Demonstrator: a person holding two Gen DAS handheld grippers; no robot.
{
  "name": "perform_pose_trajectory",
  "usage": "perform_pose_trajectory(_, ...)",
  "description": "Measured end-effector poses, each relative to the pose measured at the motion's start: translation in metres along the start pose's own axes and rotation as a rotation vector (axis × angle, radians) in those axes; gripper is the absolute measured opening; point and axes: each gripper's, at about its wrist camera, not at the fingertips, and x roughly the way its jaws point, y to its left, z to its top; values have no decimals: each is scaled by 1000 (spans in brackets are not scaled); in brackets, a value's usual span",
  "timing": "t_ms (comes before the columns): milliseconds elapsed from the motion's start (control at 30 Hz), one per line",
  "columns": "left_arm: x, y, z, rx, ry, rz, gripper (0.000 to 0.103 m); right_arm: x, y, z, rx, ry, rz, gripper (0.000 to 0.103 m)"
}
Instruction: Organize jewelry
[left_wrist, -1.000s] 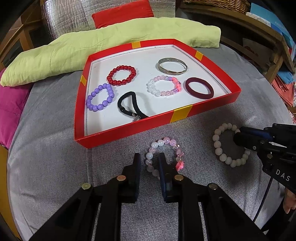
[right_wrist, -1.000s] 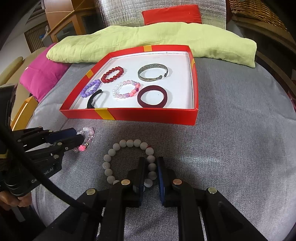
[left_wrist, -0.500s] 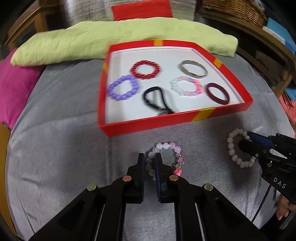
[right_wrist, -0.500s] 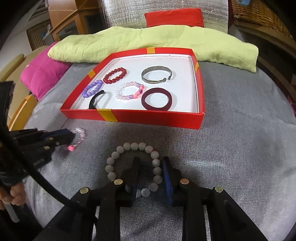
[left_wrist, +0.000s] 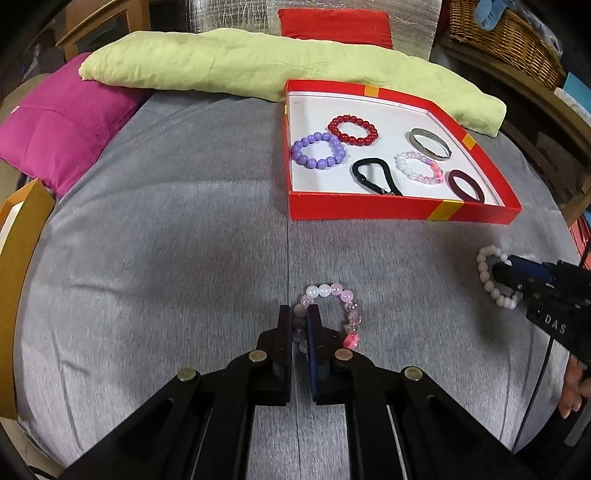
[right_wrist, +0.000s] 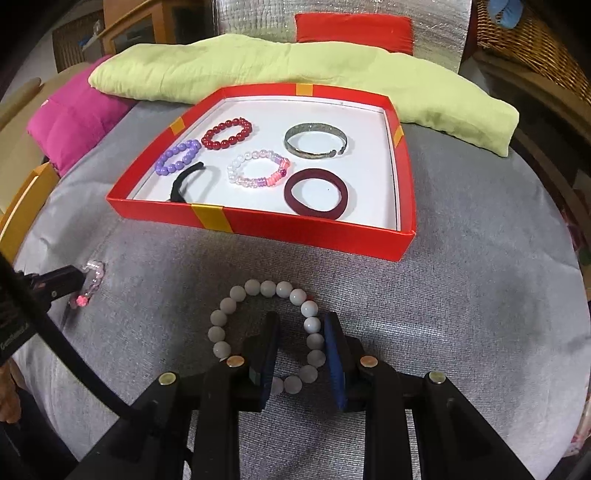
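1. Currently the left gripper (left_wrist: 299, 325) is pinched shut on the pink bead bracelet (left_wrist: 334, 310) — beads sit clamped between the two fingers, the rest of the loop lies on the grey cloth (left_wrist: 166, 277), pink charm at its near-right end.
2. Right gripper (right_wrist: 300, 345) has its fingers spread, straddling one side of the white bead bracelet (right_wrist: 258, 326): left finger inside the loop, right finger outside. Gap shows on both sides of the beads, so no pinch as far as I can tell.
3. White bracelet lies flat on the cloth, just in front of the red tray (right_wrist: 295, 229), apart from it.
4. Pink bracelet is also in front of the tray, well left of the white one.
5. In the tray, on its white floor: red bead bracelet (right_wrist: 227, 133), purple bead bracelet (right_wrist: 177, 158), black hair tie (right_wrist: 184, 181), pink-and-white bead bracelet (right_wrist: 258, 173), metal bangle (right_wrist: 316, 146), maroon band (right_wrist: 317, 194) — all apart from each other, except purple and red possibly touching; hard to say.
6. Behind the tray: green cushion (right_wrist: 295, 74), magenta cushion (right_wrist: 74, 118) at left, red cushion (right_wrist: 354, 29) at the back.
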Motion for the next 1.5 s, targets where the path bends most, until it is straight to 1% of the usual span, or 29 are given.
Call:
perform_pose_trajectory(133,0,-1,-4,18,-2,7,8,2,2,5,10,40,-18,28)
perform_pose_trajectory(300,-2,-3,-10,42,-5,14,8,4,10,8,18,68,-83,29)
perform_pose_trajectory(467,-3,-8,-15,82,-16,35,8,5,14,12,22,95,-125,29)
perform_pose_trajectory(567,-3,-5,-16,75,-12,9,8,5,14,14,28,114,-136,30)
perform_pose_trajectory(667,-4,4,-16,39,4,-36,8,4,16,16,38,125,-155,32)
perform_pose_trajectory(833,-6,4,-18,43,6,-49,8,5,18,18,61,139,-191,36)
perform_pose_trajectory(1067,-10,9,-18,36,-1,-70,8,3,29,18,69,140,-257,37)
perform_pose_trajectory(1167,-9,9,-17,33,4,-73,8,1,39,16,34,141,-298,36)
perform_pose_trajectory(1233,-8,9,-18,34,6,-74,8,-1,46,13,19,140,-306,29)
perform_pose_trajectory(1333,-7,8,-18,36,7,-72,8,-2,55,11,-13,130,-334,26)
perform_pose_trajectory(1400,-6,10,-17,29,11,-72,8,-2,57,9,-15,125,-339,26)
perform_pose_trajectory(1500,-5,11,-16,20,10,-67,8,-5,54,7,-4,115,-321,26)
